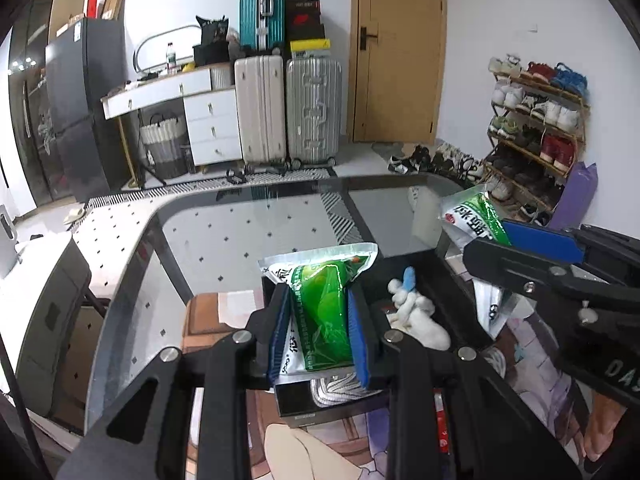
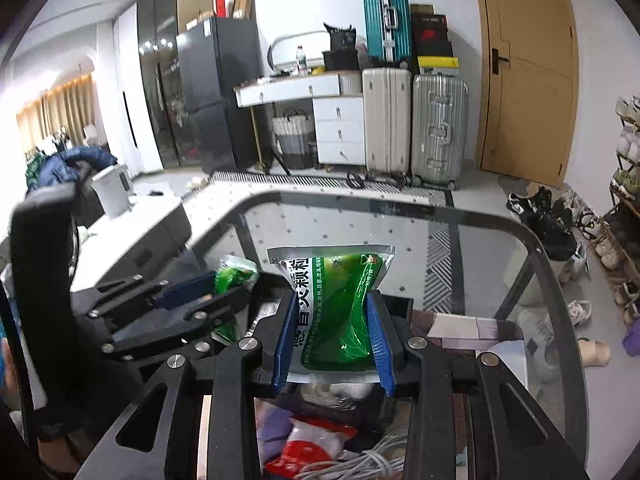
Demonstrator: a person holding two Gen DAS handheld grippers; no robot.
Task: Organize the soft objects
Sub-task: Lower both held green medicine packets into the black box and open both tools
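My left gripper [image 1: 320, 300] is shut on a green and white soft pouch [image 1: 320, 304], held above a black box [image 1: 424, 268] on the glass table. A white plush toy [image 1: 416, 312] lies in that box. My right gripper [image 2: 332, 308] is shut on a second green and white pouch [image 2: 340, 312], also above the box. In the left wrist view the right gripper [image 1: 516, 236] enters from the right with its pouch [image 1: 476, 216]. In the right wrist view the left gripper [image 2: 212, 288] shows at the left with its pouch [image 2: 234, 276].
The glass table [image 1: 224, 248] carries a printed mat [image 1: 312, 452]. A red packet [image 2: 308, 452] and white cords [image 2: 368, 460] lie below the right gripper. Suitcases [image 1: 288, 108], a white desk [image 1: 176, 88], a shoe rack [image 1: 536, 120] and a door [image 1: 396, 48] stand beyond.
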